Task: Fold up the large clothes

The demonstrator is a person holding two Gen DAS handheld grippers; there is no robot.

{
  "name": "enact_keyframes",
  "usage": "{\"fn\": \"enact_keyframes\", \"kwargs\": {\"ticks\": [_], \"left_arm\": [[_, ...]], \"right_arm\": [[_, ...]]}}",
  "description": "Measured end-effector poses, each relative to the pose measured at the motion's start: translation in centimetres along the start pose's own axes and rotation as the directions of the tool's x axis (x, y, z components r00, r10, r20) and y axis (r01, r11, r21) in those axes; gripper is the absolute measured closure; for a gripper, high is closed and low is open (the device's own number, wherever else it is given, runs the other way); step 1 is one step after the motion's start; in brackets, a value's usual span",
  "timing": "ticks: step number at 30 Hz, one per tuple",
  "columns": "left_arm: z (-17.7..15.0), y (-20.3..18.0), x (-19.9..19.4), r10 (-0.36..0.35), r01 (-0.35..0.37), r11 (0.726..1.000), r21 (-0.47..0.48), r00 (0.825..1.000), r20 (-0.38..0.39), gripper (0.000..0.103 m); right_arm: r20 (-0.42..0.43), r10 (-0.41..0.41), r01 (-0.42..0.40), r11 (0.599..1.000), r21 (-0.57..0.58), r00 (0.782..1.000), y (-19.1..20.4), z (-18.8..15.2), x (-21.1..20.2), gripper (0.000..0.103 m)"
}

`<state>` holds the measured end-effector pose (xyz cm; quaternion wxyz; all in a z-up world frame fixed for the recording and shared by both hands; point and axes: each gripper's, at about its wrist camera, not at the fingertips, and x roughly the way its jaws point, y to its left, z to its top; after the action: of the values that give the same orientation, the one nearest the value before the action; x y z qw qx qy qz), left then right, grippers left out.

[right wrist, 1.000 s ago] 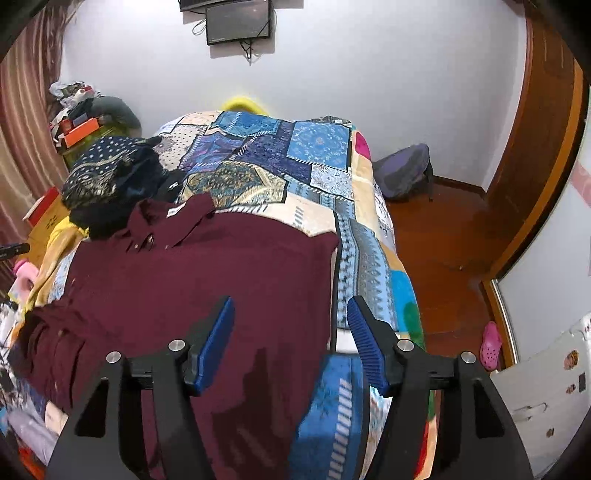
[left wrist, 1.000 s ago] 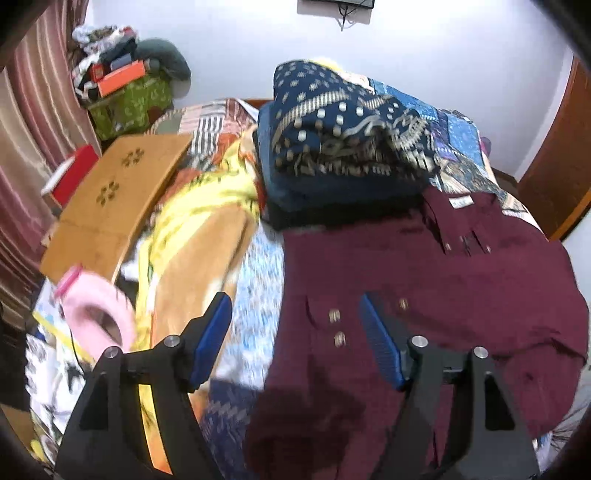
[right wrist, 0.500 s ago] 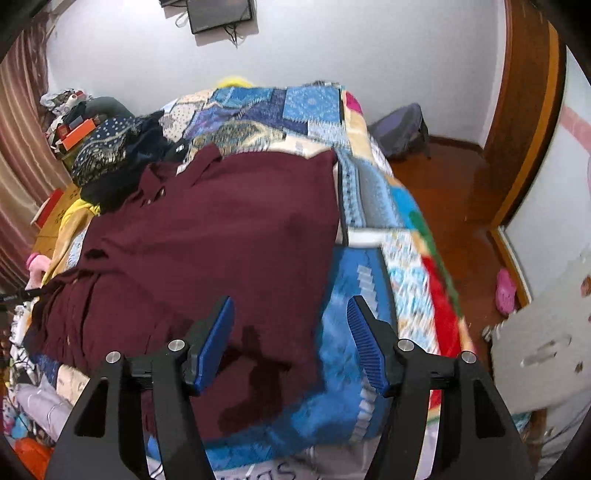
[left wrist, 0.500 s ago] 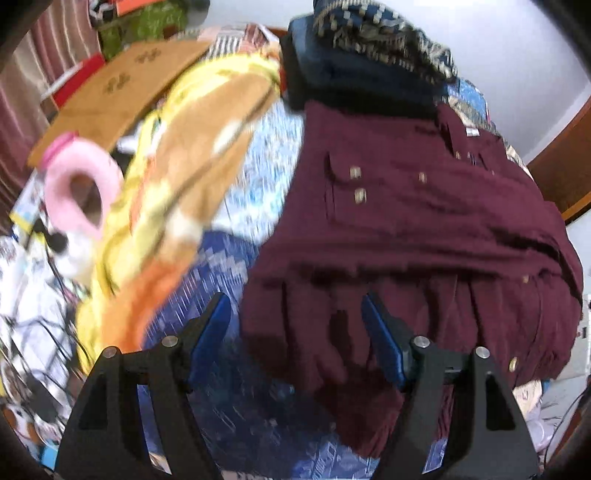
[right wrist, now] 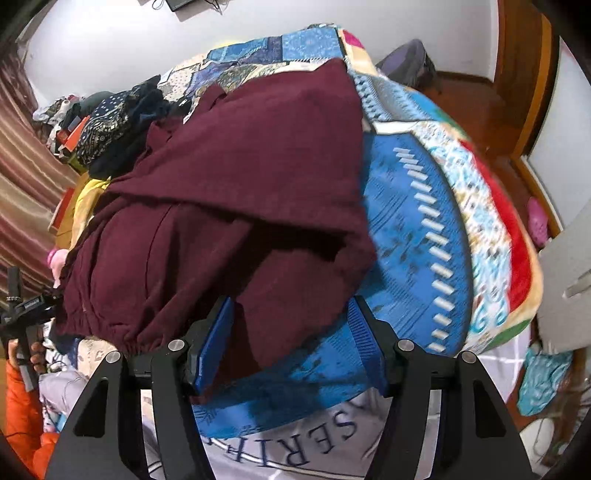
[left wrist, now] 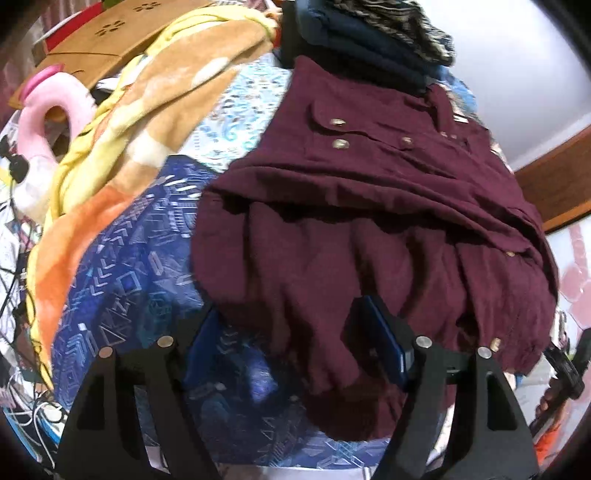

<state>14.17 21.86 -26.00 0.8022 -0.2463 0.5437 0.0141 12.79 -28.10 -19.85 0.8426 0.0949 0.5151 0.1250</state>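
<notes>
Now, on bed (left wrist: 122,273): one maroon shirt (left wrist: 369,206), rumpled, brass snaps, hem hanging over near edge. Left hand-held gripper (left wrist: 295,343) spread, straddling hem, no pinch. Right hand-held gripper (right wrist: 291,339) spread likewise over hem corner. One dark folded pile (left wrist: 369,33) behind collar.

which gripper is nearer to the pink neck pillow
Left. The left gripper hovers over the maroon shirt's hem on the pink neck pillow's side of the bed; the right gripper is at the hem's opposite corner.
</notes>
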Motion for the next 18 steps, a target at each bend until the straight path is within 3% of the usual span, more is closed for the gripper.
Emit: {"fn": "enact_keyframes", "kwargs": {"ticks": [4, 7, 9, 10, 12, 14, 18], "left_arm": [[-0.6, -1.9, -0.2, -0.063, 0.063, 0.995, 0.072, 0.998, -0.004, 0.029], [-0.8, -3.4, -0.1, -0.040, 0.038, 0.992, 0.117, 0.999, 0.016, 0.029], [-0.7, -4.0, -0.1, -0.010, 0.005, 0.990, 0.142, 0.999, 0.036, 0.037], [-0.6, -4.2, -0.1, 0.000, -0.006, 0.989, 0.149, 0.999, 0.044, 0.046], [-0.5, -4.6, -0.5, 0.011, -0.023, 0.986, 0.167, 0.997, 0.070, 0.063], [-0.1, -4.8, -1.1, 0.014, -0.031, 0.984, 0.177, 0.995, 0.095, 0.086], [1.0, -5.4, -2.4, -0.014, -0.010, 0.985, 0.172, 0.991, 0.135, 0.090]], "right_arm": [[-0.007, 0.055, -0.055, 0.998, 0.006, 0.998, 0.5, -0.3, 0.1, 0.040], [0.014, 0.057, -0.057, 0.998, 0.000, 0.998, 0.9, -0.6, 0.3, 0.040], [0.031, 0.072, -0.072, 0.997, -0.003, 0.997, 1.2, -0.6, 0.1, 0.047], [0.043, 0.083, -0.083, 0.997, -0.007, 0.996, 1.3, -0.6, 0.0, 0.053], [0.071, 0.104, -0.102, 0.994, -0.022, 0.992, 1.7, -0.5, -0.2, 0.079], [0.077, 0.136, -0.133, 0.990, -0.041, 0.988, 2.3, -0.3, -0.2, 0.086], [0.128, 0.141, -0.132, 0.988, -0.082, 0.982, 3.7, 0.8, -0.7, 0.092]]}}
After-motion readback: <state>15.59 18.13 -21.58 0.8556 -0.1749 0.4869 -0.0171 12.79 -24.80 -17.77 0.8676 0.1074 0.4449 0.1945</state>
